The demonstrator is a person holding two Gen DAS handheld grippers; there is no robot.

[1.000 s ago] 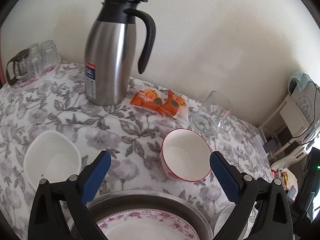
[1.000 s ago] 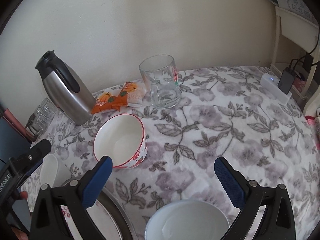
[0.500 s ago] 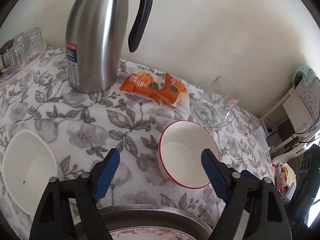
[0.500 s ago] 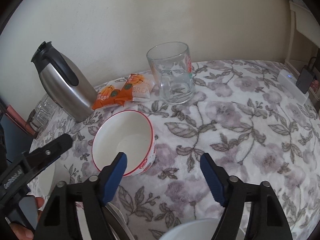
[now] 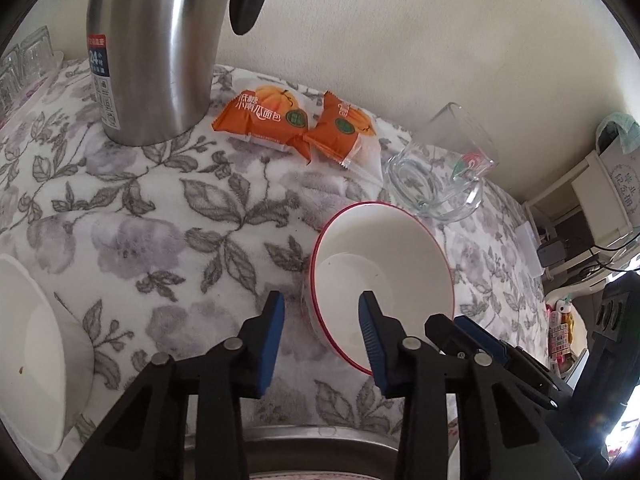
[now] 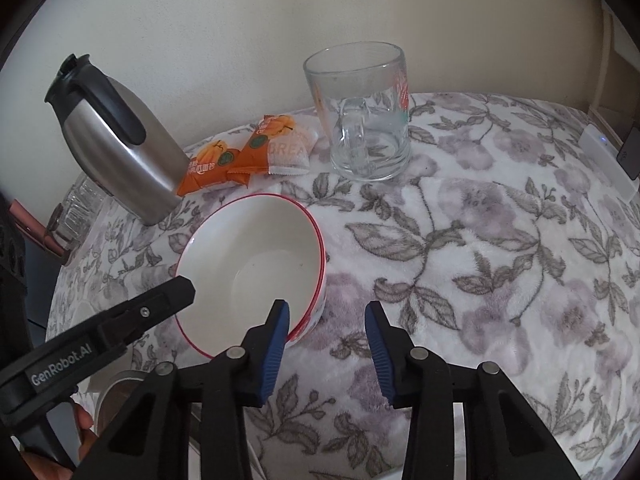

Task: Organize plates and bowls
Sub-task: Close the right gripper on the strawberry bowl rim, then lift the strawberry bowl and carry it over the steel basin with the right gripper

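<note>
Both tools have pushed in on the red-rimmed bowl (image 5: 382, 276) and narrowed, yet neither is clenched. Our left tool (image 5: 322, 322) straddles the bowl's near-left rim, one finger inside, one outside. Our right tool (image 6: 326, 328) straddles its right rim, left finger (image 6: 276, 332) over the edge. We see the bowl upright on the floral desk (image 6: 500, 260); beyond it, orange snack packets (image 5: 296, 120), glass mug (image 6: 362, 116), steel jug (image 5: 156, 48).

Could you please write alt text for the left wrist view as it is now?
The open left gripper straddles the near rim of a red-rimmed white bowl on a floral tablecloth. Behind stand a steel carafe, orange snack packets and a glass mug.
</note>
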